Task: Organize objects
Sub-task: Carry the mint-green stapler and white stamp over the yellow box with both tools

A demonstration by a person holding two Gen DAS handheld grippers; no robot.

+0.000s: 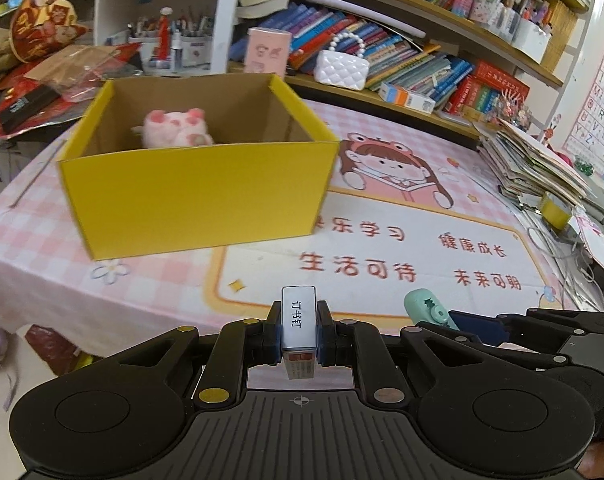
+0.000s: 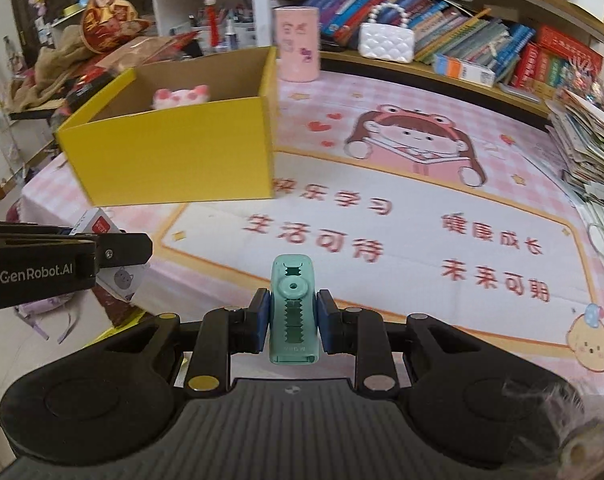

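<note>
A yellow cardboard box (image 1: 197, 196) stands open on the pink desk mat, with a pink plush toy (image 1: 175, 130) inside. My left gripper (image 1: 299, 320) is shut on a small staple box (image 1: 298, 316) and holds it above the desk's near edge, in front of the yellow box. My right gripper (image 2: 293, 316) is shut on a mint-green correction tape (image 2: 293, 308), held above the mat's near edge. The yellow box (image 2: 173, 148) lies ahead to the left in the right wrist view, the plush toy (image 2: 181, 96) showing over its rim. The left gripper (image 2: 113, 250) shows at the left there.
A pink mat (image 1: 382, 240) with a cartoon girl covers the desk. A pink cylinder (image 1: 267, 52) and a white quilted purse (image 1: 342, 68) stand behind the box. Bookshelves (image 1: 422, 48) line the back. A stack of papers (image 1: 534, 164) sits at right. Red clutter (image 1: 29, 96) lies left.
</note>
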